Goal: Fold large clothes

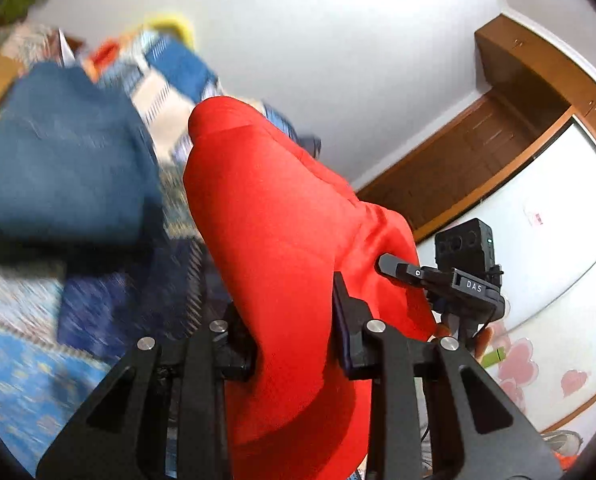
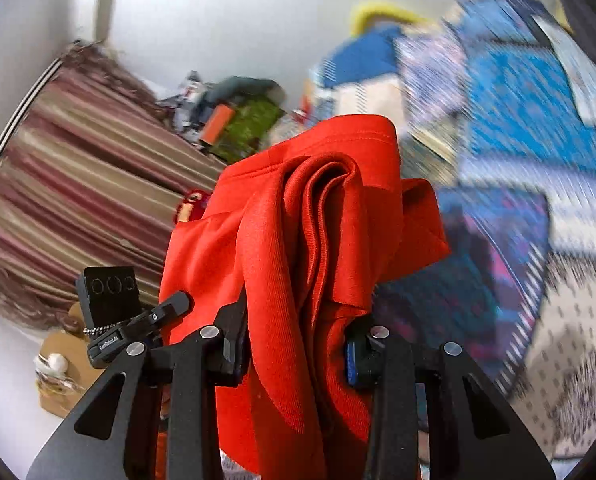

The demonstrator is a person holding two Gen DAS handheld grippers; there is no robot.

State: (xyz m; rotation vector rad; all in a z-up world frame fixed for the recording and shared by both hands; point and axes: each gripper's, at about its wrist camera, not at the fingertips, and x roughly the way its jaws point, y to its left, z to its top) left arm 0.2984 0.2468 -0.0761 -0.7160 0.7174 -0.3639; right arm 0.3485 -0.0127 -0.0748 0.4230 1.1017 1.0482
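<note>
My left tongs (image 1: 298,340) are clamped on a bright red, slightly shiny knit garment (image 1: 281,220); the 2 black jaws stand only partly apart, with a thick bunch of the cloth pressed between them. The garment rises ahead of the jaws as a smooth red hump and hangs down past them toward the bottom edge of this view.

My right tongs (image 2: 298,344) grip the same red garment (image 2: 310,220) in the same way, jaws narrowed onto a gathered bundle. Only the right wrist view shows the cloth rolled into several deep folds, with a stitched hem along its top edge.

The left wrist view alone shows a folded dark blue cloth (image 1: 65,168) to the left of the red garment, a brown wooden door frame (image 1: 518,92) on the right, and the other black tool (image 1: 458,280) just beside the garment, touching its right edge.

The right wrist view alone shows a maroon and beige striped curtain (image 2: 89,168) on the left and a small green and orange pile (image 2: 237,120) beyond the garment.

Both views show a blurred blue patterned bedspread (image 1: 25,380) (image 2: 518,128) below and behind the garment, which is lifted clear of it.
</note>
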